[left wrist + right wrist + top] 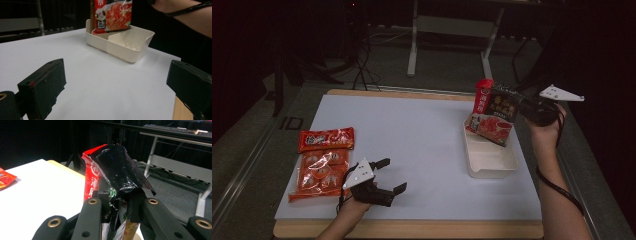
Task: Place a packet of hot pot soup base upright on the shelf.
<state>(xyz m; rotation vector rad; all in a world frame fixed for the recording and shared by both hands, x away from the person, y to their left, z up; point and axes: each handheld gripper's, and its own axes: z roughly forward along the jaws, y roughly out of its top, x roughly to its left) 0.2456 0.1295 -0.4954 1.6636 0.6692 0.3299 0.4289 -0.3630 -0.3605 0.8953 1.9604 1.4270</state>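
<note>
My right gripper (pixel 523 108) is shut on the top edge of a black and red food packet (pixel 493 114) and holds it upright over the far end of a cream divided tray (pixel 492 165). In the right gripper view the jaws (pixel 120 205) pinch the crumpled packet top (pixel 115 170). From the left gripper view, the packet's lower edge (pixel 112 15) hangs at the tray's (pixel 120 47) far compartment; I cannot tell if it touches. My left gripper (pixel 392 175) stands open and holds nothing, low over the near left of the table, with its jaws (pixel 116 85) wide apart.
A red snack packet (pixel 326 139) and a clear bag of orange pieces (pixel 318 173) lie at the table's left edge, just left of my left gripper. The white board (pixel 412 135) lies bare between the two grippers. The person's right forearm (pixel 185 15) reaches past the tray.
</note>
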